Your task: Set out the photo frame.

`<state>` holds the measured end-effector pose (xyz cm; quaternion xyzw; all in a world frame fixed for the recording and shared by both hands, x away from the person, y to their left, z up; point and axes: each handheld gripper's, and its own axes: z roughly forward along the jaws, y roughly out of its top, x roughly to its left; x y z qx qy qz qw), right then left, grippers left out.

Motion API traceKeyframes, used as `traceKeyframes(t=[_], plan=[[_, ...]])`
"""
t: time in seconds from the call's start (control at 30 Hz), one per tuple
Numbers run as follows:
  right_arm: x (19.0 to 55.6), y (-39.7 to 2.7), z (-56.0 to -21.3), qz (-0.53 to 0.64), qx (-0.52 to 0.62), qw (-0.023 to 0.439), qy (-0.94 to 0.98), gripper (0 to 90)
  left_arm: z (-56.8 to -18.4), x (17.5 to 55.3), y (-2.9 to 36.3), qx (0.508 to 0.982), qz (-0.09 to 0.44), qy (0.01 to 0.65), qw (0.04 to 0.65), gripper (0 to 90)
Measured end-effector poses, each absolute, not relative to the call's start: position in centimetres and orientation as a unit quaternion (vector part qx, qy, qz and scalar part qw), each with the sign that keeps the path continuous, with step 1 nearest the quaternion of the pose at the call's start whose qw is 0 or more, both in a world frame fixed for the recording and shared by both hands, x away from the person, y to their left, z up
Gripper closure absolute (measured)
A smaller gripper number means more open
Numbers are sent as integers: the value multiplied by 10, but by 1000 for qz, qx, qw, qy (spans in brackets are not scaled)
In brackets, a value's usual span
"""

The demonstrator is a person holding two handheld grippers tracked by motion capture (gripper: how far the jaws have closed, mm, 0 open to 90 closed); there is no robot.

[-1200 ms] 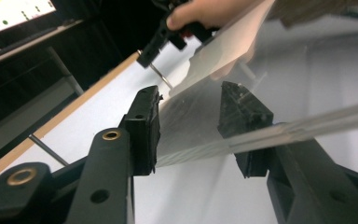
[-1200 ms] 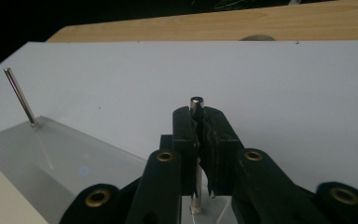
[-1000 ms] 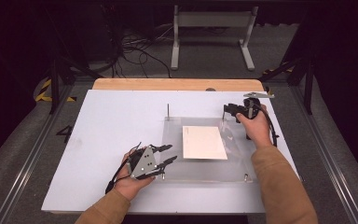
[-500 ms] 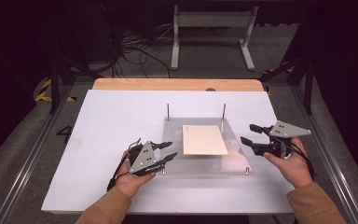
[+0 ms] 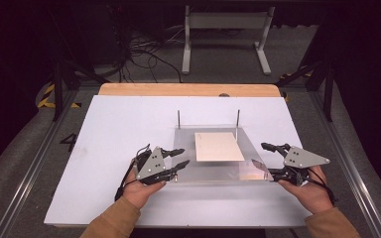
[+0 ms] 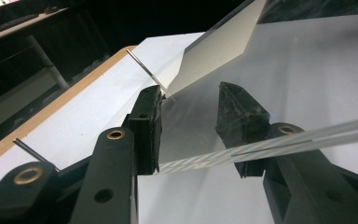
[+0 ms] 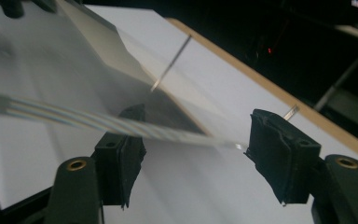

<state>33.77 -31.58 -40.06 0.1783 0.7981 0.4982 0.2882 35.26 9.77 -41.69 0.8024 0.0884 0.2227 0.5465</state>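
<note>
A clear plastic plate (image 5: 188, 144) lies on the white table, with a beige sheet (image 5: 218, 146) on its middle. Two thin metal pins (image 5: 178, 119) (image 5: 238, 117) stand at its far corners. My left gripper (image 5: 182, 156) is at the plate's near left corner, open, and the plate's edge (image 6: 200, 161) crosses its gap (image 6: 189, 91). My right gripper (image 5: 268, 158) is at the near right corner. Its jaws have just been opening, and they stand wide (image 7: 198, 114) with the plate's edge (image 7: 74, 119) running across between them, no pad pressing on it.
The white board (image 5: 119, 129) sits on a wooden tabletop whose strip (image 5: 188, 89) shows at the back. Behind the table are a metal stand (image 5: 223, 29) and cables on the floor. Dark rails run along both sides.
My right hand has come from the plate's far right pin back to its near right corner, and its jaws now stand wider. The left hand has kept still.
</note>
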Motion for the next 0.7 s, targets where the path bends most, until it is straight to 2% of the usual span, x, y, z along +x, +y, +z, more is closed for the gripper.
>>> traceKeyframes(t=[0.07, 0.17, 0.23, 0.47, 0.7], plan=[[340, -310, -401, 505, 161, 294, 795, 411, -416, 353, 98, 802, 223, 90, 547, 592], [342, -303, -403, 509, 139, 301, 794, 559, -415, 353, 95, 797, 222, 90, 554, 600], [342, -301, -405, 504, 131, 325, 789, 583, -413, 354, 94, 797, 227, 89, 553, 600], [343, -299, -400, 502, 125, 352, 780, 602, -404, 355, 96, 786, 248, 89, 560, 612], [339, -298, -377, 501, 148, 334, 785, 608, -379, 348, 94, 780, 273, 74, 559, 614]])
